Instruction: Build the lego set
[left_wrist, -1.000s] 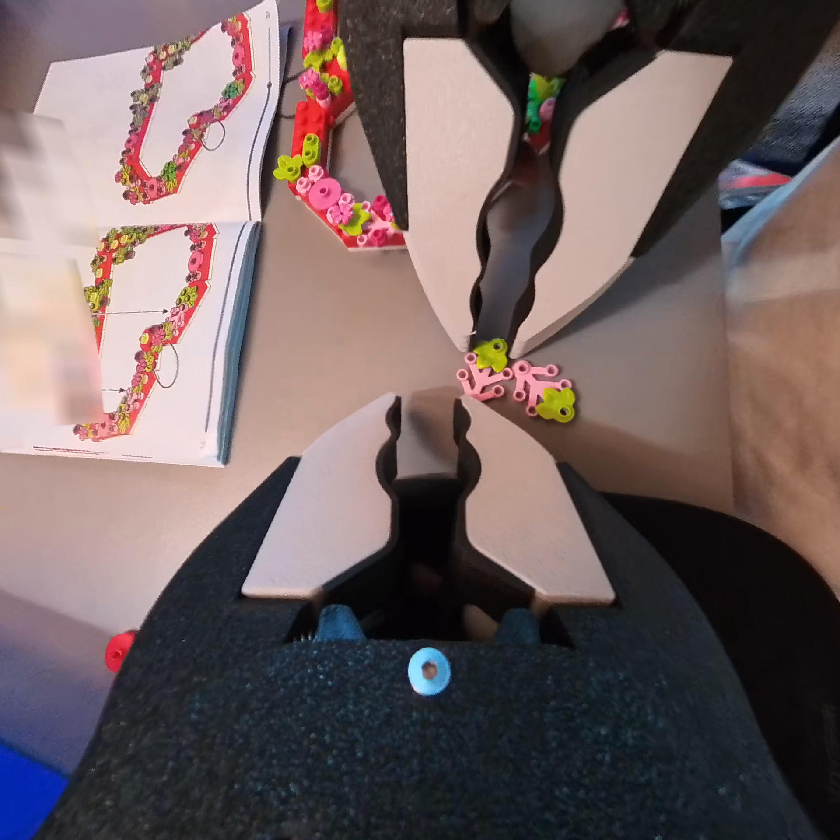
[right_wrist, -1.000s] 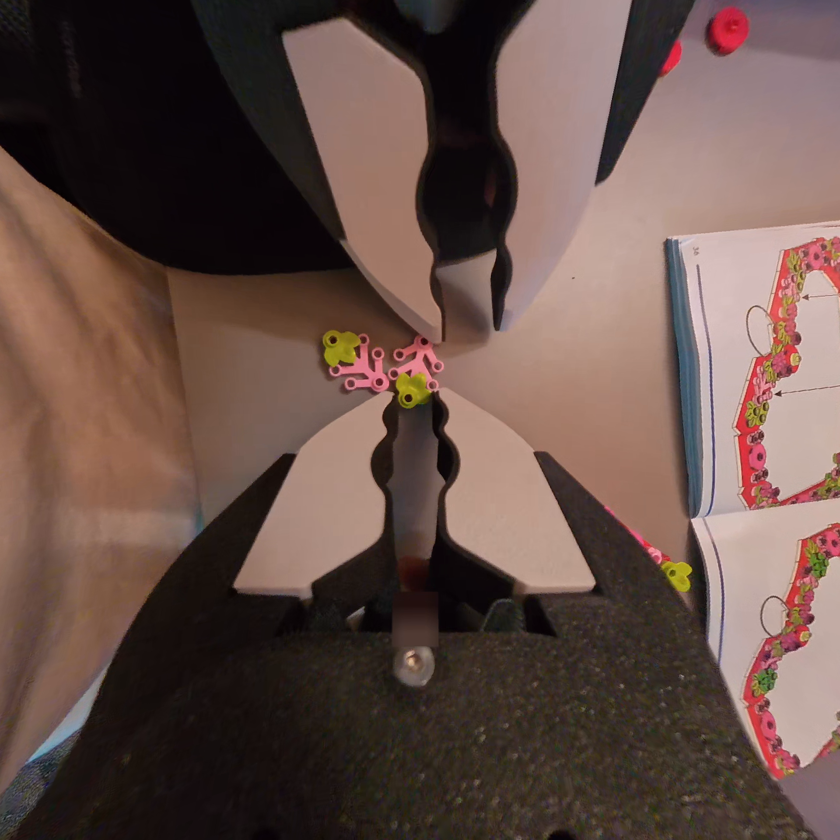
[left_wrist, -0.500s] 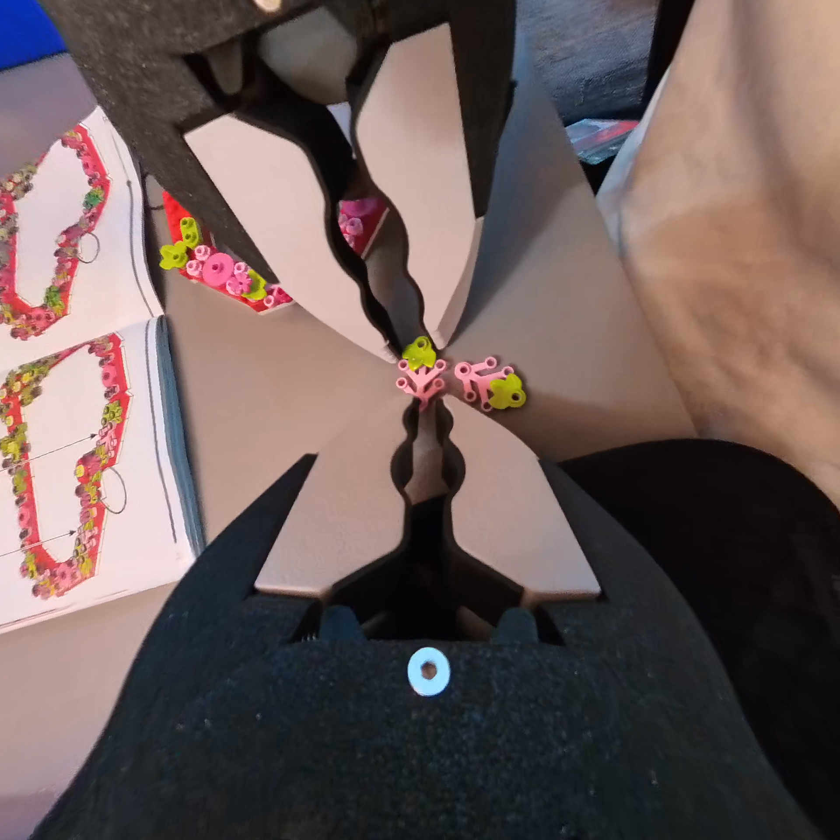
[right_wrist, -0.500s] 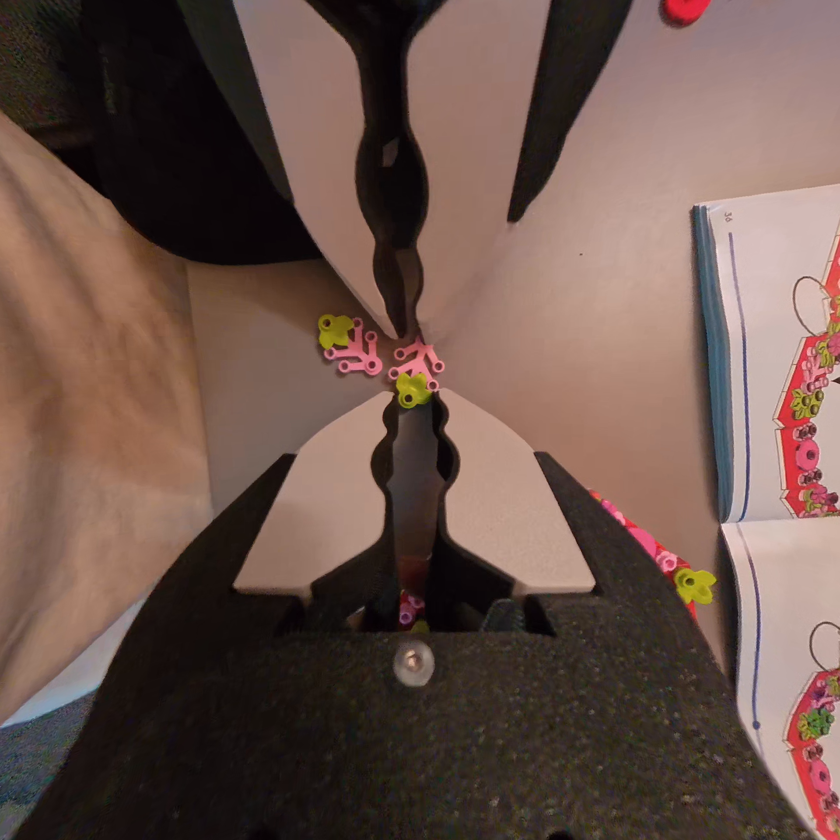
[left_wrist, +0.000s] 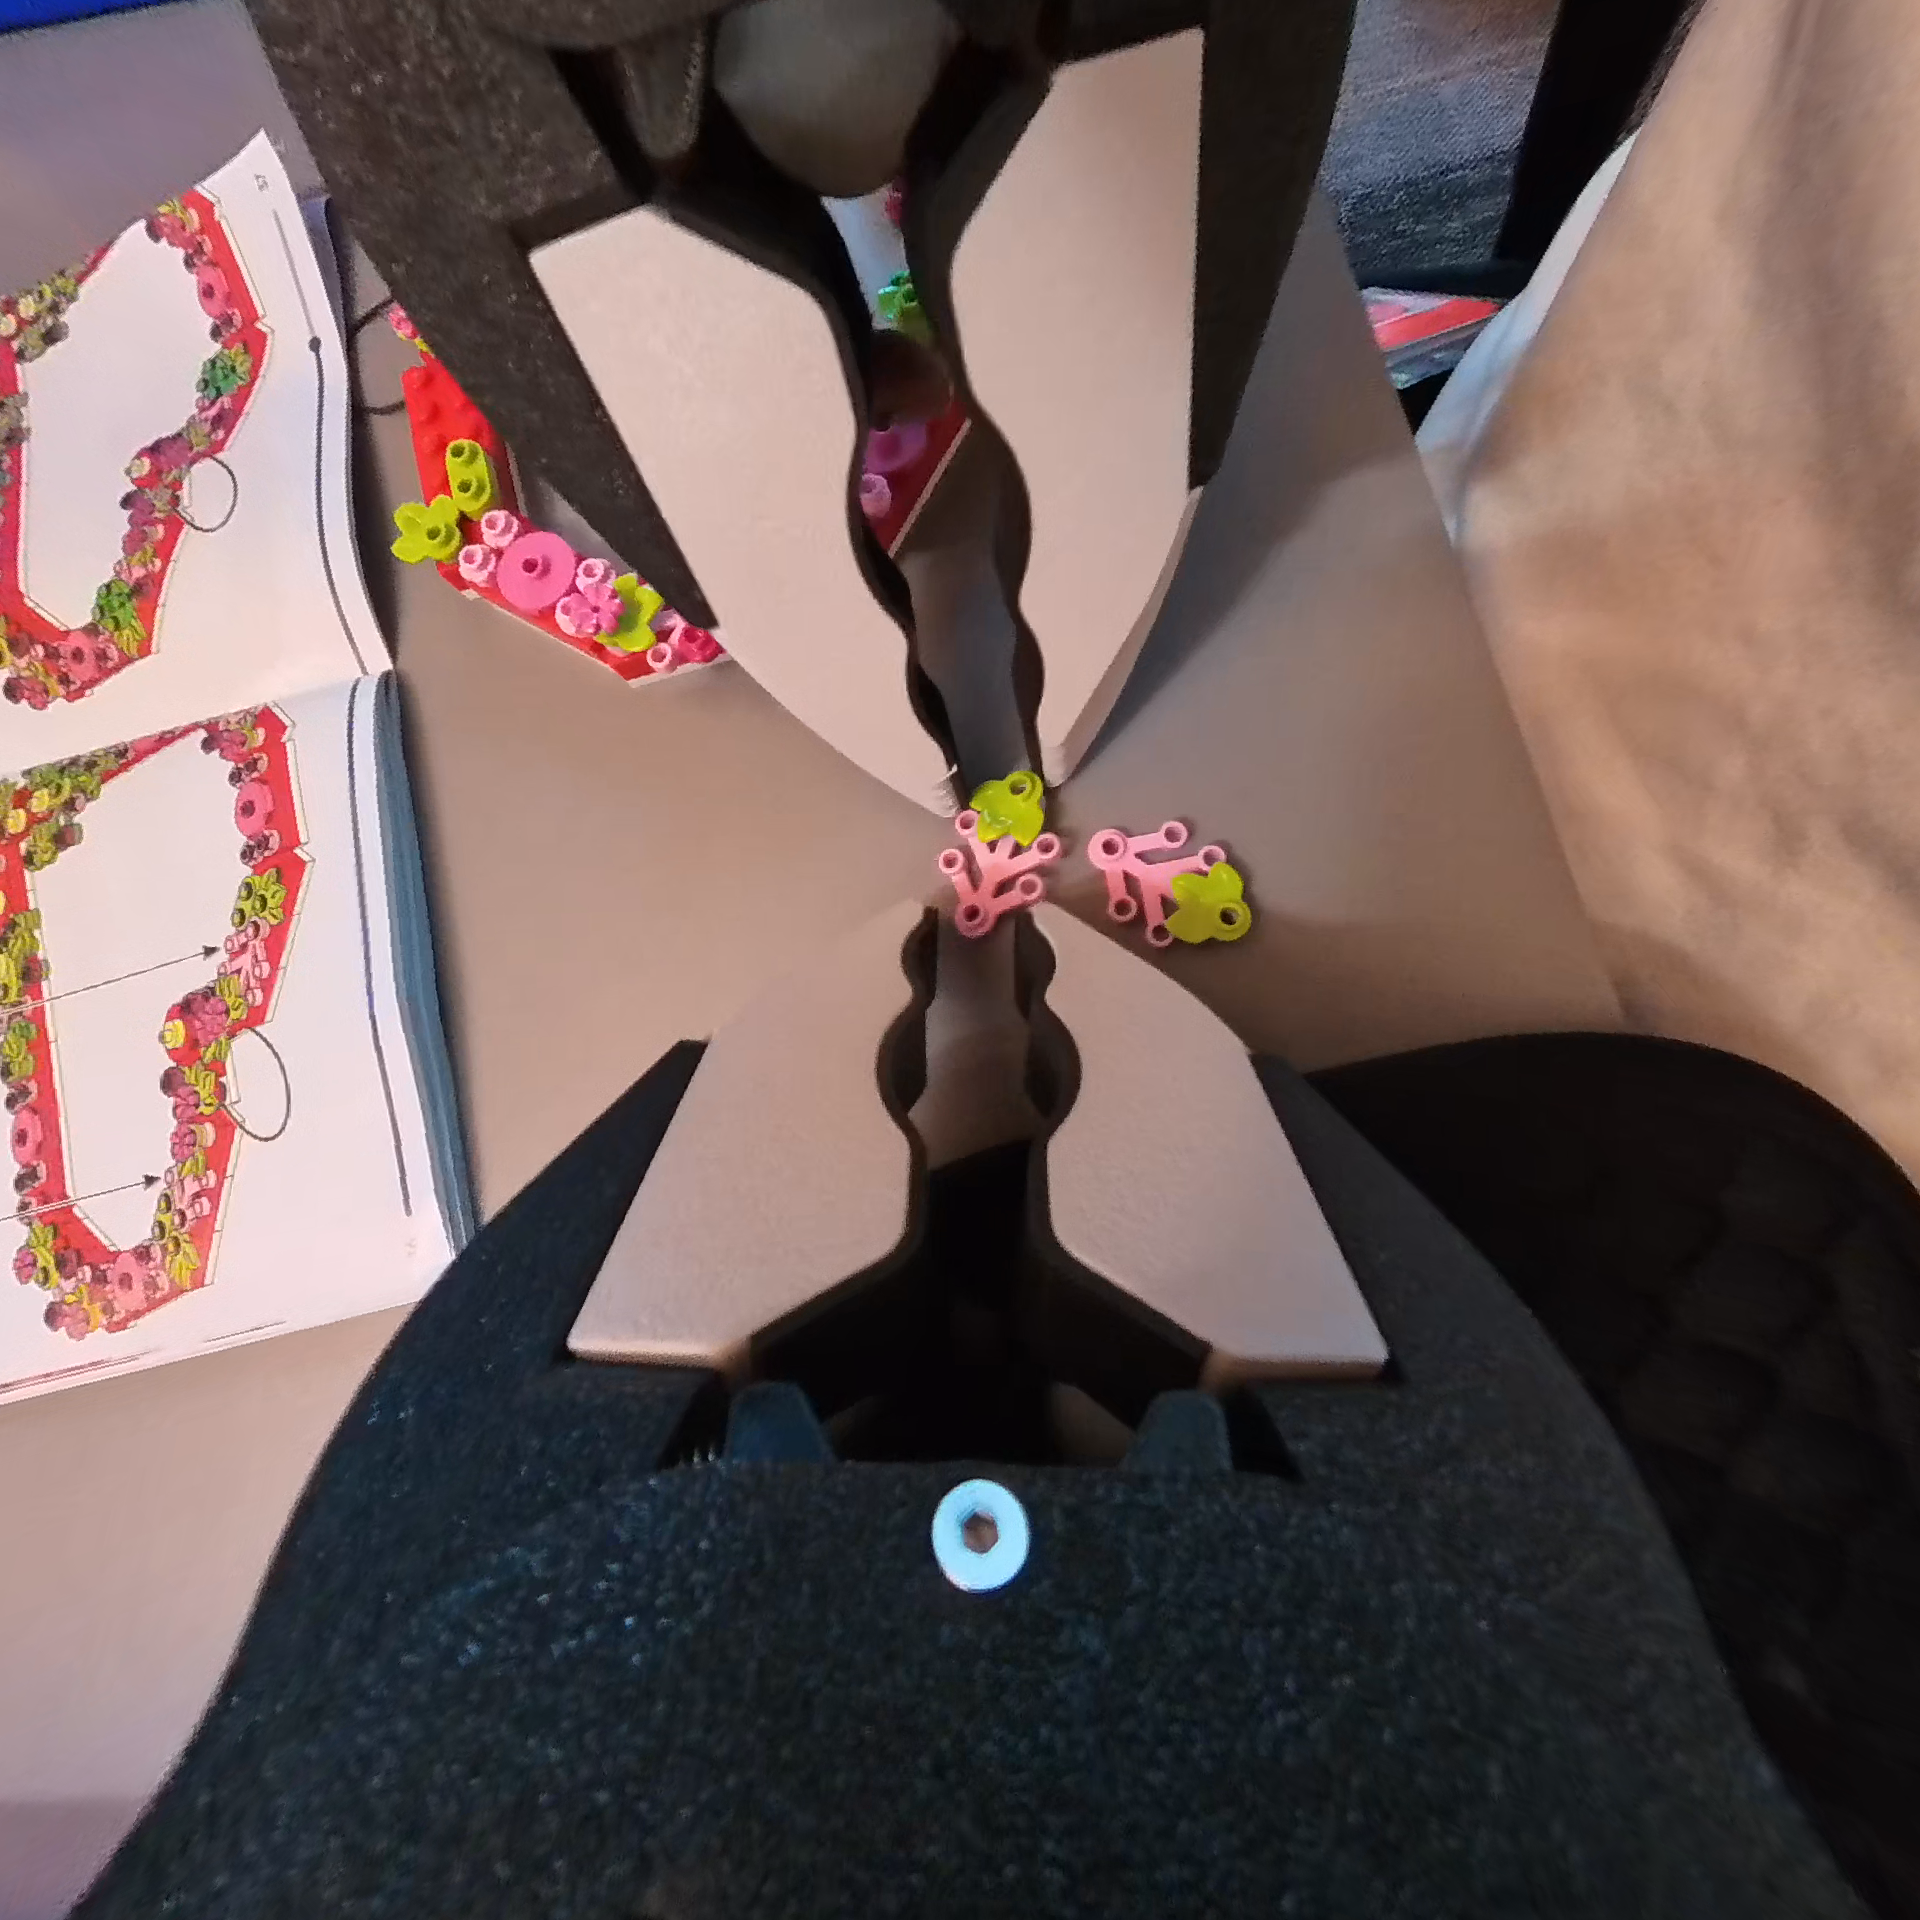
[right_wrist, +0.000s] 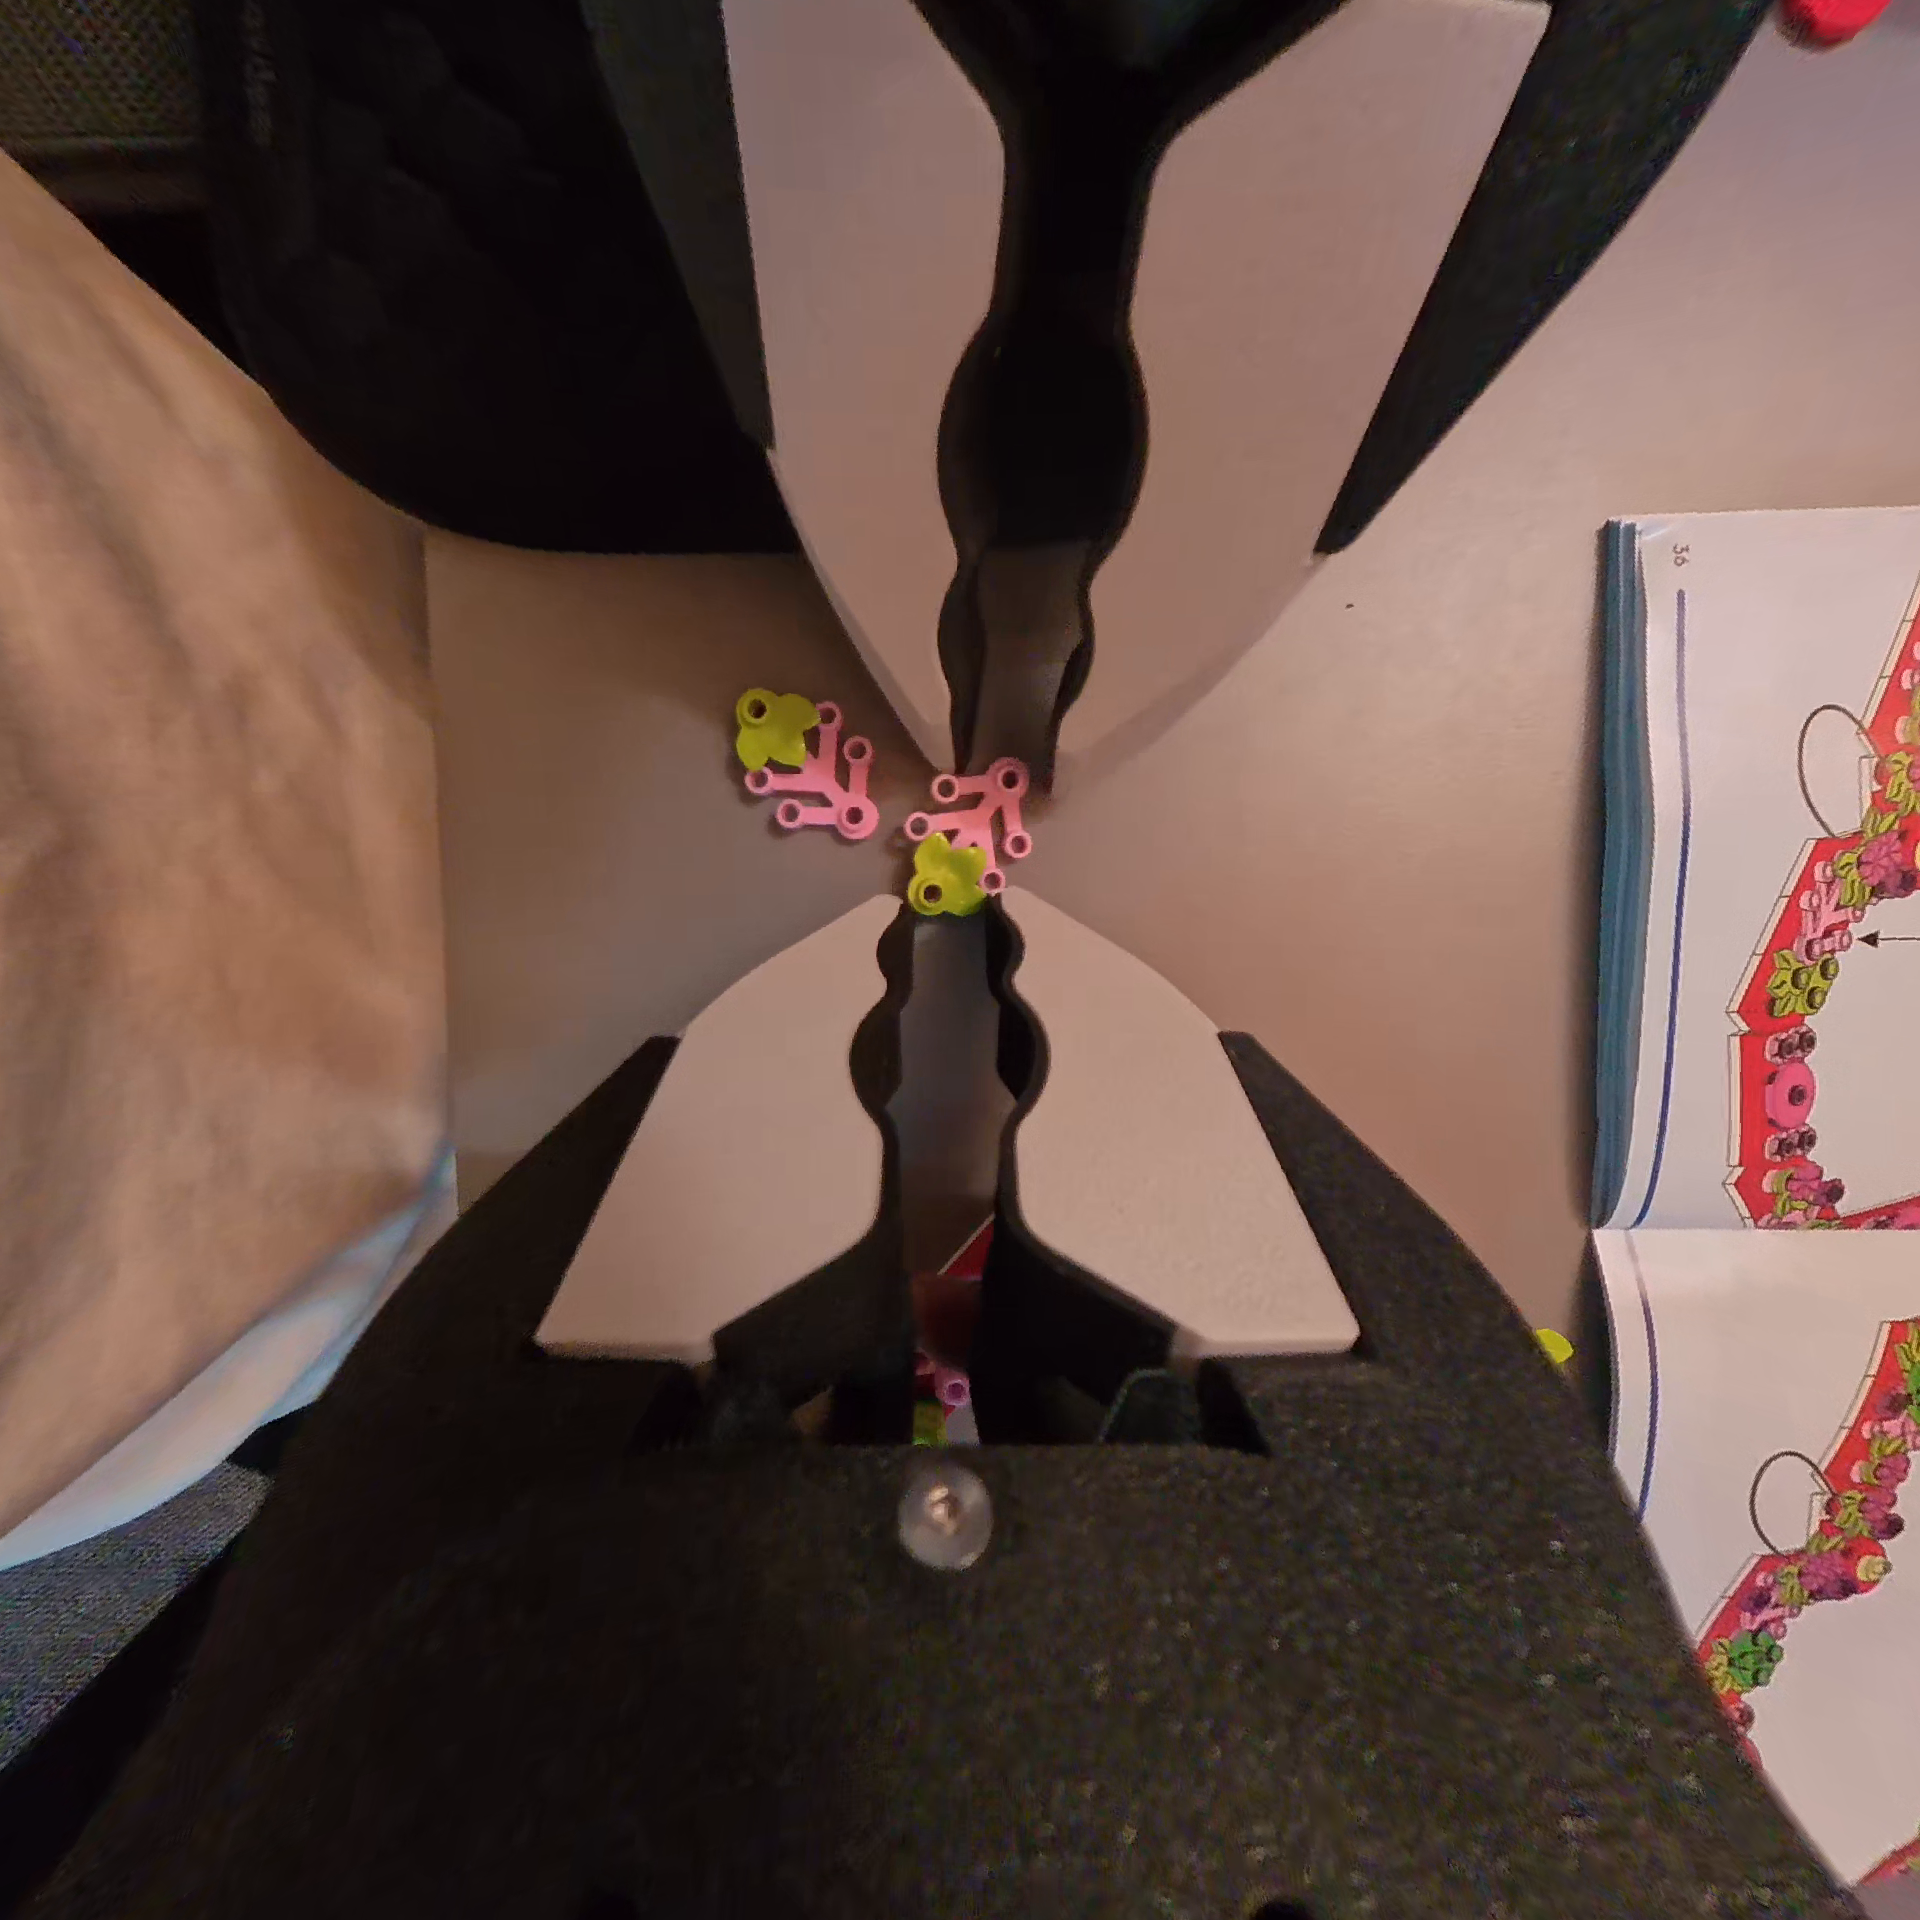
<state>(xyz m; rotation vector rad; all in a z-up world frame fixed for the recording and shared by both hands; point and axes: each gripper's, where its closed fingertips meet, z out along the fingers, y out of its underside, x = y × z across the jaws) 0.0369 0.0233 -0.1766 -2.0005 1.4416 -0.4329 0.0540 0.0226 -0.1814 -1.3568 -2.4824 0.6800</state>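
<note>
Both grippers pinch one pink-and-green sprig at frame centre

In the left wrist view your left gripper (left_wrist: 982, 925) has narrowed from the wider gap of a second ago, and its tips now sit almost together on the stem of the pink branch (left_wrist: 995, 878), though you cannot be sure the grip is firm. In the right wrist view your right gripper (right_wrist: 948, 902) shows its fingers close together, tips against the lime leaf (right_wrist: 943, 879) at the branch's other end. That suggests the leaf is being pressed home, so this sprig looks nearly ready. A second finished sprig (left_wrist: 1169, 883) lies just beside it, toward the right of the left view. The red flower frame (left_wrist: 540, 566) waits upper left, next to the open booklet (left_wrist: 312, 1039), with neither sprig on it yet
</note>
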